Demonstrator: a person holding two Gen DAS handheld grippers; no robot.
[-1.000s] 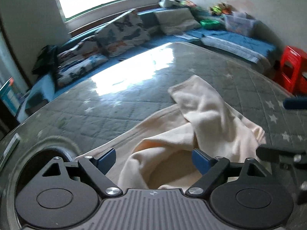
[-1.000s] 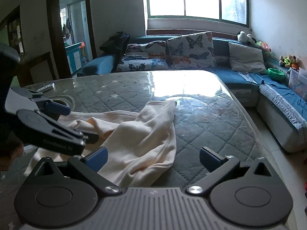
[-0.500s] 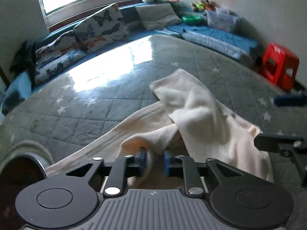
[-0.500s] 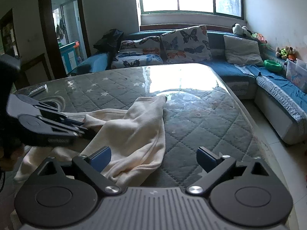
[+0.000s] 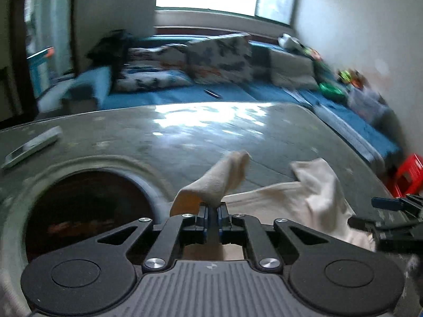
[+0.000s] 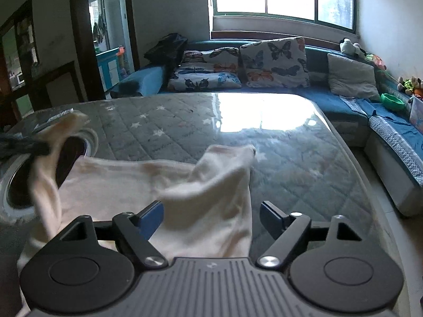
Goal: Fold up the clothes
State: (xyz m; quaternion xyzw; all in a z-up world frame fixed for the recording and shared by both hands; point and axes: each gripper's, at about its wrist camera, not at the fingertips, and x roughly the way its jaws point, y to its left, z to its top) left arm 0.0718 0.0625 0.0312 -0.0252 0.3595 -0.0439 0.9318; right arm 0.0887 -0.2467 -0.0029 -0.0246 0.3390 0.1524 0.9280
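Your left gripper (image 5: 212, 218) jaws tight on cream garment (image 6: 169, 185) fold, your right gripper (image 6: 211, 218) jaws wide over it, mid-counter (image 6: 290, 163).

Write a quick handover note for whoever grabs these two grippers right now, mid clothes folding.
Left gripper: shut on a fold of the cream fleece garment, lifting that part off the surface.
Right gripper: open, holding nothing, hovering just over the garment's near edge.
The garment lies rumpled on the grey quilted star-print table cover, its left part beside the round dark opening in the table. A grey remote control lies at the far left.
Done: one part gripped and raised. No neat fold is visible yet.
Left: probably spread the garment flat, then fold it.
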